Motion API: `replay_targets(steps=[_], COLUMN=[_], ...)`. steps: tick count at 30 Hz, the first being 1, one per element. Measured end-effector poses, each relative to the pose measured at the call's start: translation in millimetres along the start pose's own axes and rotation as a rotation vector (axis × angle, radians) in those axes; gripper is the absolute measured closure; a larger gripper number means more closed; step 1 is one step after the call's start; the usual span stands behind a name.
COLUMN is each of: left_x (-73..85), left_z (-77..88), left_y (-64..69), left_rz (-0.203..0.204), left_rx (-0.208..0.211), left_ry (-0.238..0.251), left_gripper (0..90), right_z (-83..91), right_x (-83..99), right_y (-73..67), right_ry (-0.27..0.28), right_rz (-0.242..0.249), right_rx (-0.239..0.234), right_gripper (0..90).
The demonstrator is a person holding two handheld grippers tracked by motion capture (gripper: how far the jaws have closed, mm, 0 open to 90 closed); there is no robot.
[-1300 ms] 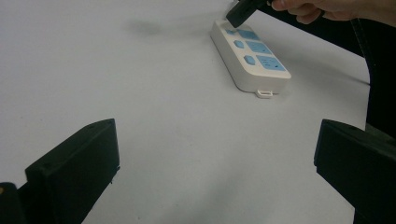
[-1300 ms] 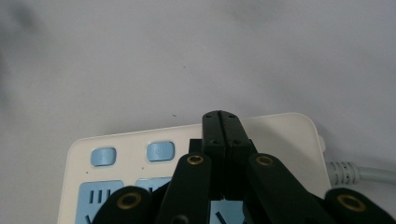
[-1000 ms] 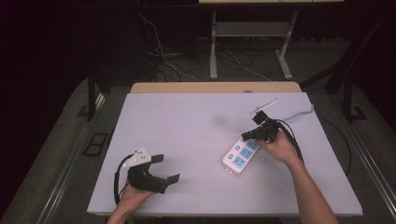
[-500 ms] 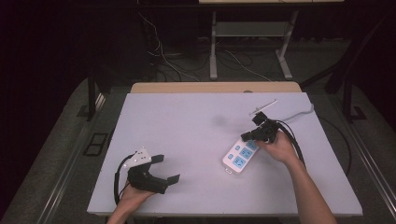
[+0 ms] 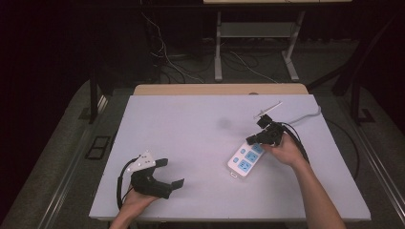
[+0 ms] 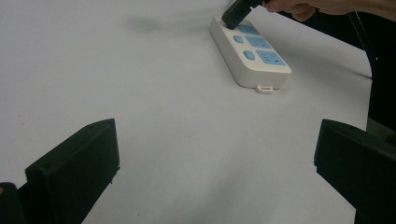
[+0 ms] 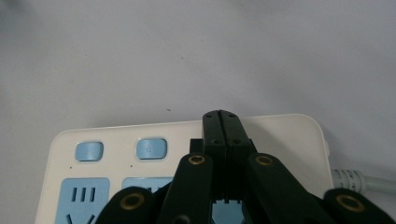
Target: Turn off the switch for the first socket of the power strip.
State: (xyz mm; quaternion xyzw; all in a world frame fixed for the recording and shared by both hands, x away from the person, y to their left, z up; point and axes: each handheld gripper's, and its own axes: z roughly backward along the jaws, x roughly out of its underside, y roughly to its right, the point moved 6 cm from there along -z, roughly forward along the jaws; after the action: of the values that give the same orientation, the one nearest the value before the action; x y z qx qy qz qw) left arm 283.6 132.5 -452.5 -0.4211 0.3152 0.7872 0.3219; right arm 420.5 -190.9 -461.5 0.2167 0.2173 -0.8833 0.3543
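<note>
Dark lab: bare table (image 5: 191,124), floor cables (image 5: 167,52)

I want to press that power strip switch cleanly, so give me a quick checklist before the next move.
1. Right gripper jaws shut to a single tip: ok.
2. Tip over the power strip, at its cable end: ok.
3. Tip touching a switch button: cannot tell.
4. Power strip flat on the table: ok.
5. Left gripper open, apart from the strip: ok.
6. Strip held against sliding: not ok, nothing holds it.

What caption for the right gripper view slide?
Shut black tongs poised over the white plastic power strip with blue switches, on a pale grey table.
</note>
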Motion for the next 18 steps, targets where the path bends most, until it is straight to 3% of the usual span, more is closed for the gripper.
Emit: replay_targets(steps=[18], left_x=[-0.5], left_z=[-0.3], left_y=[-2.1], left_rz=[0.006], left_rx=[0.004], left_ry=[0.001], left_gripper=[0.0], right_z=[7.1], right_x=[-3.5], right_y=[-6.4], right_ry=[0.020], right_rz=[0.022], right_rx=[0.002], right_gripper=[90.0])
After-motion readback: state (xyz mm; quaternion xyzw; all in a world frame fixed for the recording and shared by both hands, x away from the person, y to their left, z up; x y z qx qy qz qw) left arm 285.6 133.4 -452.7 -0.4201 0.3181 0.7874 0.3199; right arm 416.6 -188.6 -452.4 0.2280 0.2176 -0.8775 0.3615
